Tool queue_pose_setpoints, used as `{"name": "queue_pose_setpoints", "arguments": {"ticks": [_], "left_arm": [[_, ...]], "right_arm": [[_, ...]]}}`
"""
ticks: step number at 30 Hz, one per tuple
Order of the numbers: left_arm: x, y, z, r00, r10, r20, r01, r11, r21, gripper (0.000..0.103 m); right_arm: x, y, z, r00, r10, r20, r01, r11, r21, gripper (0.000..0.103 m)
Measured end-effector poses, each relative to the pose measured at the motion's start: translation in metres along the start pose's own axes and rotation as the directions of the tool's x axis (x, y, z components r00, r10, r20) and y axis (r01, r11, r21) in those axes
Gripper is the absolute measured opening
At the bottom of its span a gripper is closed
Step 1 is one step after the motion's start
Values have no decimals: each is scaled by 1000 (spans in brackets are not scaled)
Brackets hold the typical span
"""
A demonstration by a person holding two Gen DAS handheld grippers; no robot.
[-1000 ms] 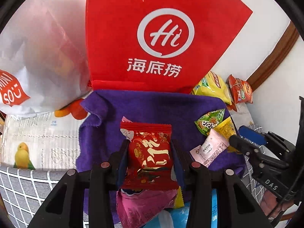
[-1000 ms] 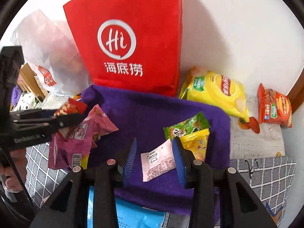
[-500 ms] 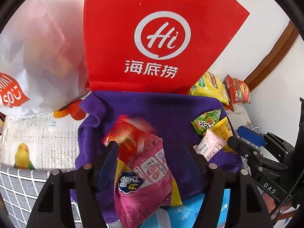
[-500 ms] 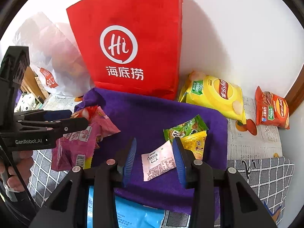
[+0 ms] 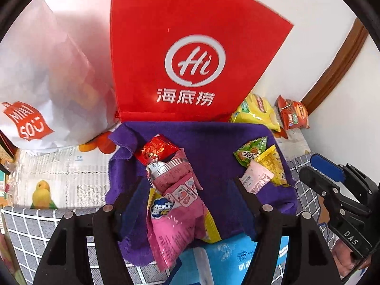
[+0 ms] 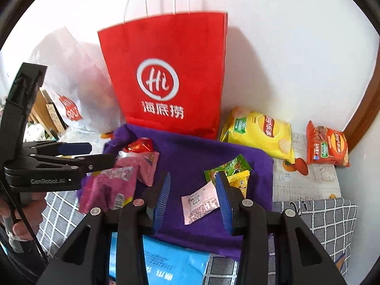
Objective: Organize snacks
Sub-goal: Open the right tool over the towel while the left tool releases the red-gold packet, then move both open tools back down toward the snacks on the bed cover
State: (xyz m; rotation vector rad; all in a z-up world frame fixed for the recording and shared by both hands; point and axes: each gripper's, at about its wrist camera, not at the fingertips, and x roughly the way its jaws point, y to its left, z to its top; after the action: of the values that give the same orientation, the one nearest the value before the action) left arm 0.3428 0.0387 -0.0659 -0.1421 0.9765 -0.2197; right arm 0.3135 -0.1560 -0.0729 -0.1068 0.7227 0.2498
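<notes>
Bright, even daylight; the red bag (image 6: 166, 76) casts a soft shadow toward three o'clock. Fisheye bending and black corners frame both views; slight blur.

Your blue packet (image 5: 234, 258) runs off the bottom edge at 6 o'clock in both wrist views, and the tong arms cover part of it, so its print cannot be read. Under the pink packets (image 5: 177, 209) a yellow wrapper (image 5: 211, 228) shows only as slivers; what it is you cannot tell. The red bag (image 5: 190, 54) loses its top and handles past the 12 o'clock edge in the left view. The white plastic bag (image 5: 45, 78) at 9 o'clock is cloudy, its contents only vague colours. In the right view your hand (image 6: 22, 216) at 8 o'clock is cut by the frame, and the shelf clutter behind it is too small to make out.
</notes>
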Motion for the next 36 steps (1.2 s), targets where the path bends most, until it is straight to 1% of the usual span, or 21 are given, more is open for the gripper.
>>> {"name": "queue_pose_setpoints", "arguments": {"ticks": [2,4,8,11,16,19,20,22,23,24,28,29,32,34,36], "left_arm": [[-7,0,-6,1000,9,7,-9,1000,9,72],[-7,0,-14,999,34,-4,-34,999,15,73],[0,1,-34,997,68,-43,-67,998,12,73],[7,-4,-46,995,88,-57,-86,996,33,73],[26,-7,-54,990,124,-67,-122,992,35,72],[41,-10,-52,986,148,-74,-145,988,41,69],[45,-11,-52,986,152,-75,-149,988,43,63],[50,-12,-49,990,130,-59,-127,991,41,59],[51,-13,-48,991,121,-55,-119,992,37,54],[53,-15,-47,992,115,-52,-113,993,37,54],[57,-24,-41,995,93,-35,-92,995,48,55],[60,-25,-40,993,108,-38,-106,993,47,62],[65,-25,-41,988,140,-63,-138,989,45,62],[60,-24,-43,988,144,-60,-142,989,43,64],[50,-21,-46,988,144,-48,-142,989,38,68]], "right_arm": [[-9,1,-3,1000,7,9,-7,1000,10,42],[-19,3,-12,1000,0,12,0,1000,9,42],[-34,6,-31,1000,-17,8,17,1000,5,42],[-41,3,-51,1000,-23,9,23,1000,14,42],[-43,-10,-79,999,-42,1,42,998,42,42],[-42,-19,-93,998,-55,-7,55,997,56,42],[-42,-22,-97,998,-59,-6,59,996,61,42],[-43,-28,-106,998,-62,-5,62,995,74,42],[-43,-30,-110,998,-61,-5,61,995,80,42],[-44,-32,-114,998,-61,-7,61,995,83,42],[-44,-33,-125,998,-63,-15,64,994,83,42],[-45,-34,-126,998,-60,-15,61,995,85,42],[-46,-33,-129,999,-45,-16,47,995,91,42],[-47,-31,-132,999,-43,-16,44,995,91,42],[-51,-27,-137,999,-35,-13,36,995,96,42]]}}
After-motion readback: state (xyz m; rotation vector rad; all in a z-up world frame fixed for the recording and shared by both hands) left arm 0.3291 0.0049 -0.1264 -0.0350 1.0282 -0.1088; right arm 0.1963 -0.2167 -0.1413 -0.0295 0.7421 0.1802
